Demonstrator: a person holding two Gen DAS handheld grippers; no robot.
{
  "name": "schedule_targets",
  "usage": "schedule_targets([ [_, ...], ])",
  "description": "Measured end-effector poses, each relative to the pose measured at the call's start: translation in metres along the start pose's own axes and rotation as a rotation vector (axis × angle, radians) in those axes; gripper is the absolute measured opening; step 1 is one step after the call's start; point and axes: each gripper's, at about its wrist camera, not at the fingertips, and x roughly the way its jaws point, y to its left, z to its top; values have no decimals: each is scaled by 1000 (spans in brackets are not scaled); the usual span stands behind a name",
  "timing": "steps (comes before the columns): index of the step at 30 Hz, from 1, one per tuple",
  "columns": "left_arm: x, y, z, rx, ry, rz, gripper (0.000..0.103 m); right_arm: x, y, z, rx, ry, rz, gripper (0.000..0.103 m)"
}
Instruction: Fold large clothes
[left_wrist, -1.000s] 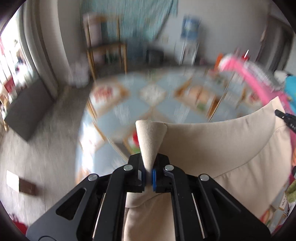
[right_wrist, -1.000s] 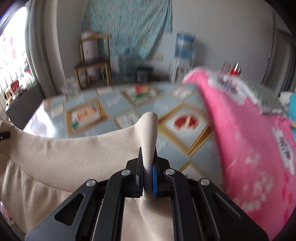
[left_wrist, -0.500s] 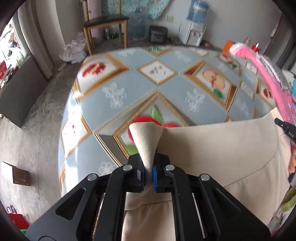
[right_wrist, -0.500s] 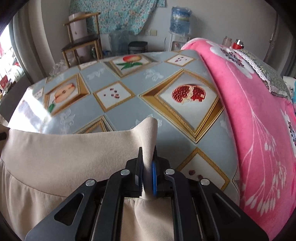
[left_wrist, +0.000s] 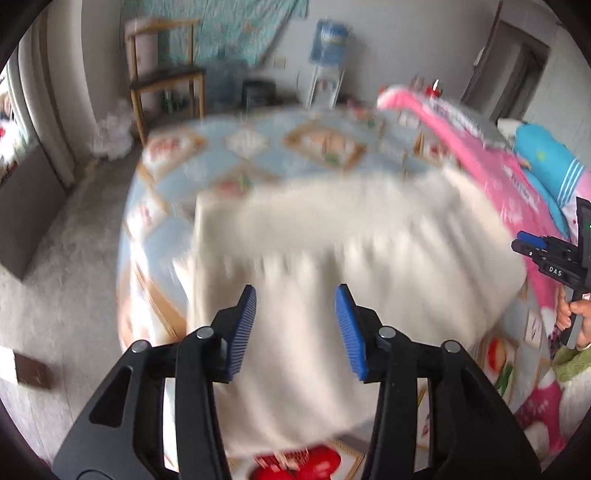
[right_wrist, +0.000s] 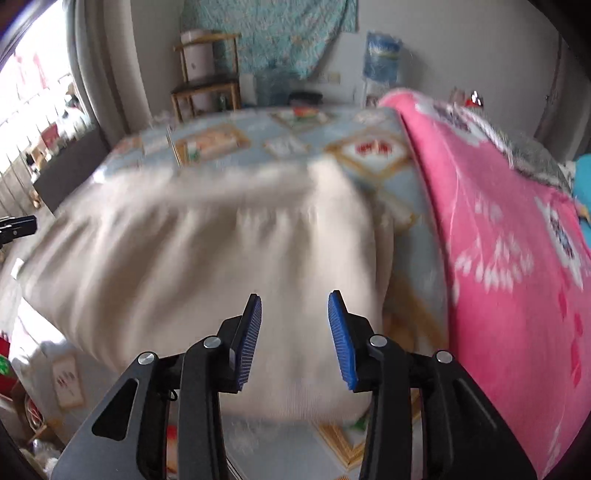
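The beige garment lies folded on the table, its far edge short of the table's far rim and its right side near the pink blanket. The left gripper and right gripper have just been opening; both stand spread above the cloth, nothing between the blue pads. Bare patterned tabletop lies beyond the garment.

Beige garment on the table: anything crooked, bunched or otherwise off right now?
Nothing stands out. The beige garment lies folded on the tablecloth, beside the pink blanket. Both frames are blurred, so small wrinkles cannot be judged. Left gripper and right gripper have just been opening, nothing between them.
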Motion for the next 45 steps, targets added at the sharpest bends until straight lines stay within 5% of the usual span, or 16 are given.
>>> schedule_targets([
  [3, 37, 18, -26, -63, 89, 82, 44, 23, -23, -24, 121, 31, 64, 37],
  [10, 2, 8, -30, -57, -35, 103, 47, -15, 2, -8, 50, -18, 21, 39],
  [14, 20, 6, -47, -79, 22, 155, 50, 17, -4, -30, 109, 30, 23, 47],
  [19, -21, -16, -40, -59, -108, 144, 57, -5, -3, -14, 175, 51, 36, 49],
  [21, -27, -33, -32, -20, -149, 145, 64, -20, 7, -5, 184, -1, 98, 63],
  [23, -19, -53, -26, 18, -134, 138, 66, -26, 23, 2, 166, -50, 158, 78],
  [30, 48, -94, -35, 76, 38, 212, 73, 28, 72, -21, 26, 52, 98, 82],
  [33, 53, -96, -42, 77, 15, 254, 79, 26, 84, -26, -49, 13, 29, 84],
  [40, 56, -88, -42, 41, 32, 237, 85, 22, 78, -21, -7, 42, 40, 87],
  [45, 57, -88, -40, 30, 32, 236, 87, -10, 80, -16, -18, -45, 38, 87],
])
